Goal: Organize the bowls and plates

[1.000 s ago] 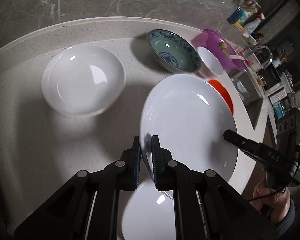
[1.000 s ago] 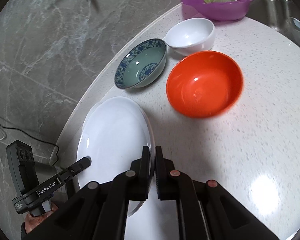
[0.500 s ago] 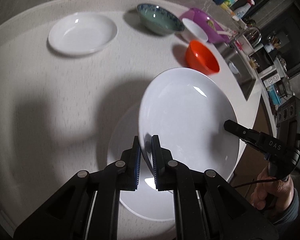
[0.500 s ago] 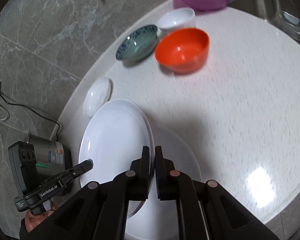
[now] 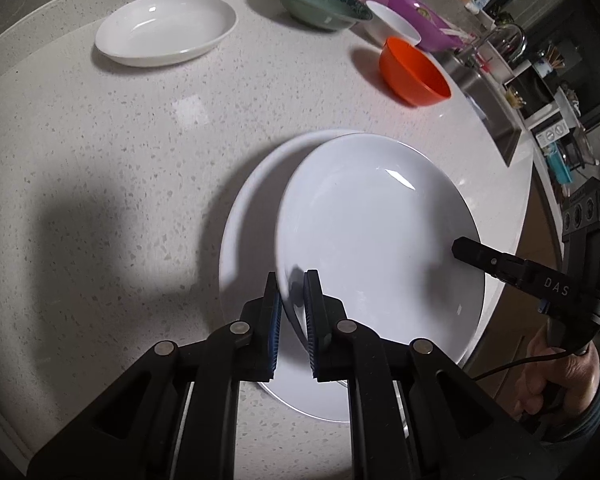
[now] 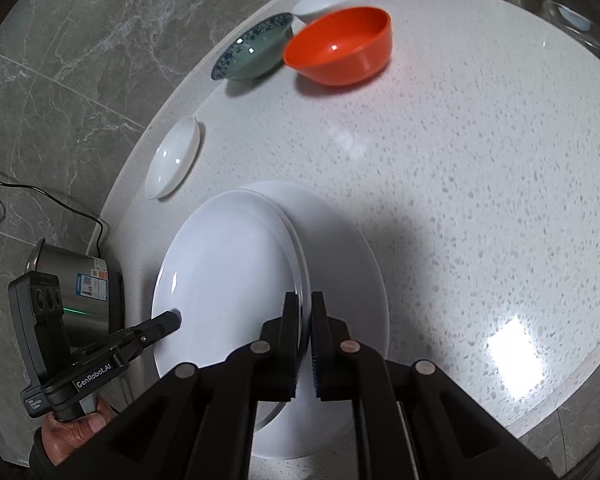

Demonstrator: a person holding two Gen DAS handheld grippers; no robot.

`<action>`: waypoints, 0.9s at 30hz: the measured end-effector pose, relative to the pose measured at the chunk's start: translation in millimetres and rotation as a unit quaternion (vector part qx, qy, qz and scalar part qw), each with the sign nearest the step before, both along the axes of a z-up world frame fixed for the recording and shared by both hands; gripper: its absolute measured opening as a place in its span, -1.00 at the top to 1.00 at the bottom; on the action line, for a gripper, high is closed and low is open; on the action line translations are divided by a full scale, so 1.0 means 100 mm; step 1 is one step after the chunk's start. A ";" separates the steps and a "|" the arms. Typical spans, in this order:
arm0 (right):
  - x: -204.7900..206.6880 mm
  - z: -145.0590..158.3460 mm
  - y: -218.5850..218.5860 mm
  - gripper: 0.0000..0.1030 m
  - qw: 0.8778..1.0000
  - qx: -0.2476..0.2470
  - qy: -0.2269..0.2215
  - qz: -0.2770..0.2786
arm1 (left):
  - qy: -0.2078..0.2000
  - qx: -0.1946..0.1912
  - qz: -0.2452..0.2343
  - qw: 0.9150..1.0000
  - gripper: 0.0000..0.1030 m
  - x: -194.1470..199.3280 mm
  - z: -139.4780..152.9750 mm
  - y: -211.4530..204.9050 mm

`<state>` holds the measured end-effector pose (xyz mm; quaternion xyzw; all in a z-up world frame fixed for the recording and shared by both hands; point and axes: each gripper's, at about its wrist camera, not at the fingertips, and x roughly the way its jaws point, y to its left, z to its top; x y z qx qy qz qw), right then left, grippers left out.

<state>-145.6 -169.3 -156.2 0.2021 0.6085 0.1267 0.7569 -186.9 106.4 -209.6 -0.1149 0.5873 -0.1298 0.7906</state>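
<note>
Your table (image 5: pixel 100 152) is a pale speckled stone top with a rounded edge, set over grey marbled floor tiles (image 6: pixel 80 40), with a sink (image 5: pixel 488 92) let into its far right end.

The largest thing on it is the bottom white plate (image 5: pixel 244 216), lying flat near your edge of the table. Just above it you are holding the top white plate (image 5: pixel 372 232), slightly tilted and shifted toward your right, so that only a crescent of the lower plate shows along its left and near side in the left wrist view. Whether the two plates already touch cannot be told.

Your left gripper (image 5: pixel 291 312) has its jaws clenched on the near left rim of the top plate, with the rim between the blue pads. Your right gripper (image 6: pixel 305 332) has its jaws clamped on the opposite rim in the same way. Your right hand (image 5: pixel 560 376) shows in the left view, and your left hand (image 6: pixel 76 428) in the right view, each wrapped round its handle.

Farther along the table, well apart from the stack, sits a shallow white dish (image 5: pixel 166 28). Beyond it come a blue-patterned bowl (image 5: pixel 320 0), a purple bowl (image 5: pixel 416 12), an orange bowl (image 5: pixel 414 72) and, smallest, a white bowl (image 5: pixel 394 26) just beside the purple one. A steel appliance (image 6: pixel 76 288) stands on the floor by the table's edge.
</note>
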 end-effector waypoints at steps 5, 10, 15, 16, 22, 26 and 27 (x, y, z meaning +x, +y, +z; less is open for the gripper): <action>-0.01 -0.08 0.01 0.86 1.000 -0.004 0.006 0.002 | 0.001 0.010 -0.005 1.000 0.81 0.02 -0.05 -0.03; 0.01 -0.14 0.00 0.85 1.000 -0.009 0.008 0.005 | 0.009 0.013 -0.006 1.000 0.79 0.07 -0.13 -0.07; 0.01 -0.20 0.02 0.85 1.000 -0.012 0.010 0.008 | 0.007 0.017 -0.006 1.000 0.79 0.14 -0.14 -0.11; 0.00 -0.21 0.02 0.84 1.000 -0.011 0.008 0.008 | 0.007 0.016 -0.005 1.000 0.79 0.16 -0.15 -0.11; 0.01 -0.22 0.06 0.83 1.000 -0.016 0.005 0.016 | 0.014 0.004 0.000 1.000 0.78 0.18 -0.17 -0.07; 0.01 -0.22 0.10 0.83 0.999 -0.026 0.003 0.021 | 0.011 -0.002 0.004 1.000 0.67 0.17 -0.15 -0.03; 0.01 -0.22 0.11 0.83 0.999 -0.028 0.002 0.023 | 0.009 -0.002 0.004 1.000 0.60 0.15 -0.14 -0.02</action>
